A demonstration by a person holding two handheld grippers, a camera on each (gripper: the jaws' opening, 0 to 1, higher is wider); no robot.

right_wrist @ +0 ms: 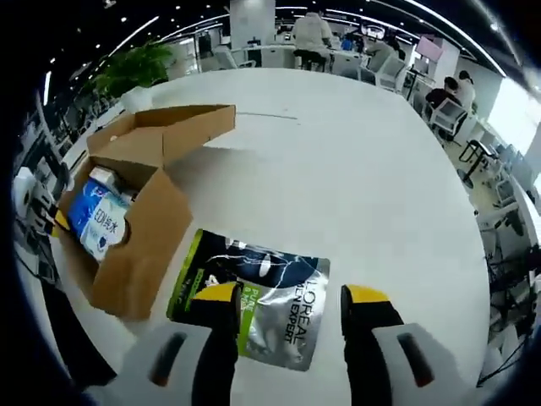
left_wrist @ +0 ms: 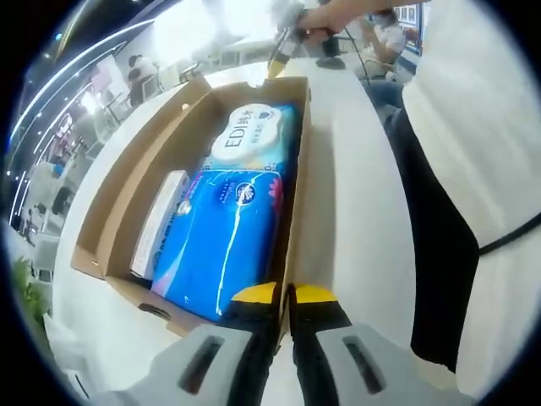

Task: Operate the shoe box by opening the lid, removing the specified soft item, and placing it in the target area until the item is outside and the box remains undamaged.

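The cardboard shoe box (left_wrist: 152,169) lies open on the white table, its lid flap (right_wrist: 182,127) folded out. Inside lie a blue soft pack (left_wrist: 228,237) with a white EDI label and a slim white carton (left_wrist: 161,220). My left gripper (left_wrist: 284,294) is shut on the box's near side wall, whose edge runs down between the yellow tips. In the right gripper view a silver, black and green L'Oreal pouch (right_wrist: 270,296) lies flat on the table beside the box (right_wrist: 139,245). My right gripper (right_wrist: 292,294) hangs open just above it, the left jaw over the pouch.
The white table (right_wrist: 355,169) stretches wide to the right of the box. A person's dark and white clothing (left_wrist: 473,211) stands close along the table's edge. People sit at desks in the background, and a potted plant (right_wrist: 135,68) stands beyond the table.
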